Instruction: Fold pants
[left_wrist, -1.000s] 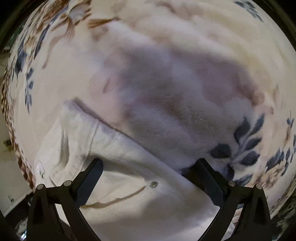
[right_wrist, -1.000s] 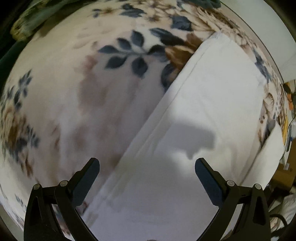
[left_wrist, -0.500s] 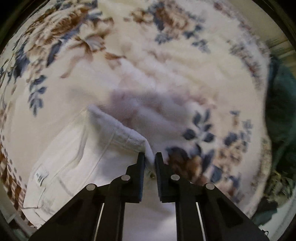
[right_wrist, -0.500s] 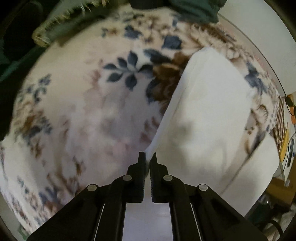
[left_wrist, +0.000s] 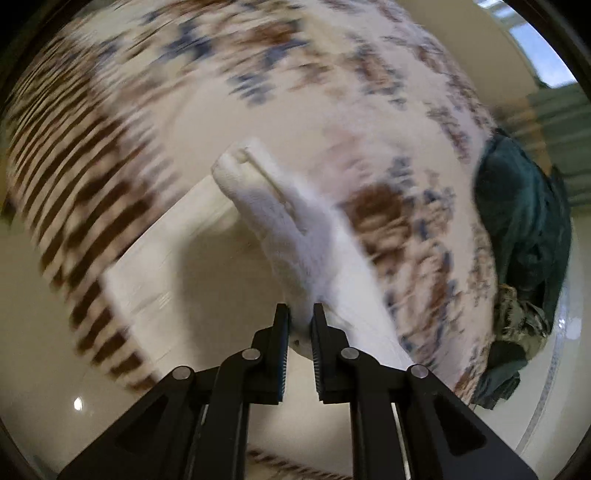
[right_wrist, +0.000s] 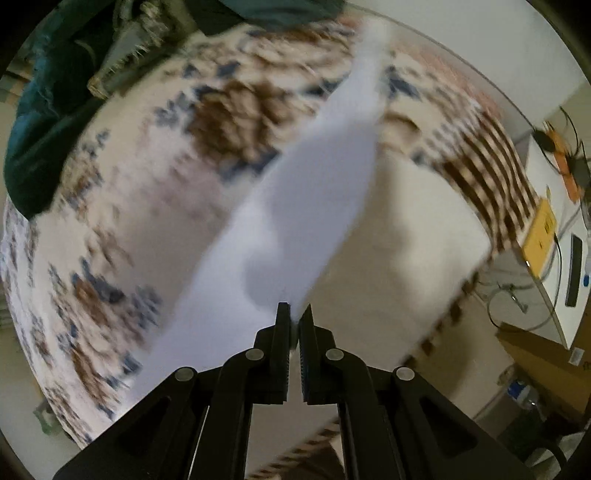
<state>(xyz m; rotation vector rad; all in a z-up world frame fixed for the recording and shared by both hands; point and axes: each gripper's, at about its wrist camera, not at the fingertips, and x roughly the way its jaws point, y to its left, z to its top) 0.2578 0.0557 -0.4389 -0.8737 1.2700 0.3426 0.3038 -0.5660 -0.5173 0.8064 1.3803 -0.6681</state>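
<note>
White pants (left_wrist: 280, 218) lie on a floral blanket (left_wrist: 258, 59). My left gripper (left_wrist: 300, 314) is shut on the thick waistband edge and holds it lifted, so the cloth hangs down to the layer (left_wrist: 166, 266) still flat below. In the right wrist view my right gripper (right_wrist: 294, 312) is shut on the thin edge of a pant leg (right_wrist: 306, 206), raised above the blanket (right_wrist: 147, 177); the leg stretches away from the jaws. Both views are motion-blurred.
A dark green cloth heap (left_wrist: 524, 221) lies at the blanket's right side, also top left in the right wrist view (right_wrist: 55, 110). A white desk (right_wrist: 554, 206) with a yellow box and cables stands at the right. Pale floor (left_wrist: 37, 369) shows beyond the blanket edge.
Both grippers went from open over the pants to shut on the cloth, then lifted it off the blanket. The views have swung and blurred with the fast upward motion.
</note>
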